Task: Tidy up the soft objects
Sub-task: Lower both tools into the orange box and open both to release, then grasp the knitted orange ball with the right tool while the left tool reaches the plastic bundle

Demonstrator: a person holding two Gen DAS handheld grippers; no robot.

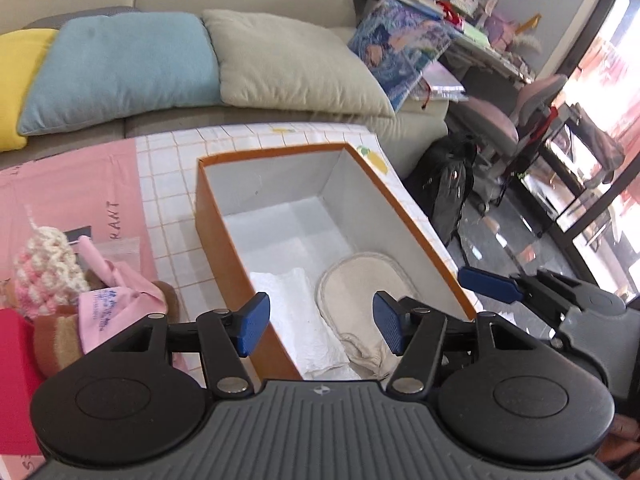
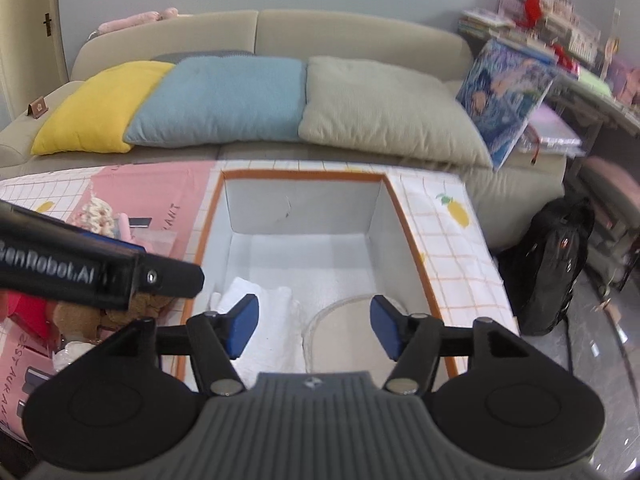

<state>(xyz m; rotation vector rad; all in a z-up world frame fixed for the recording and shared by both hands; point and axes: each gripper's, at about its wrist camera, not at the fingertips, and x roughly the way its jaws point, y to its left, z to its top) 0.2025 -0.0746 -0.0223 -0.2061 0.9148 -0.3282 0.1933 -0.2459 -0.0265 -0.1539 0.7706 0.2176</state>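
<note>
Though both grippers' jaws spread empty, beige mitt (image 1: 362, 300) half hidden in box (image 1: 212, 216).

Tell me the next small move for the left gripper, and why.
Probably swing the left gripper left toward the pile beside the orange box and go for the pink cloth. Its jaws stand open and empty, a white towel and a beige mitt already lie in the box, and soft things remain outside.

Both tongs (image 1: 320, 322) (image 2: 314, 326) have black linkage arms, silver rivets, blue ribbed pads, grey ridged bodies.
</note>
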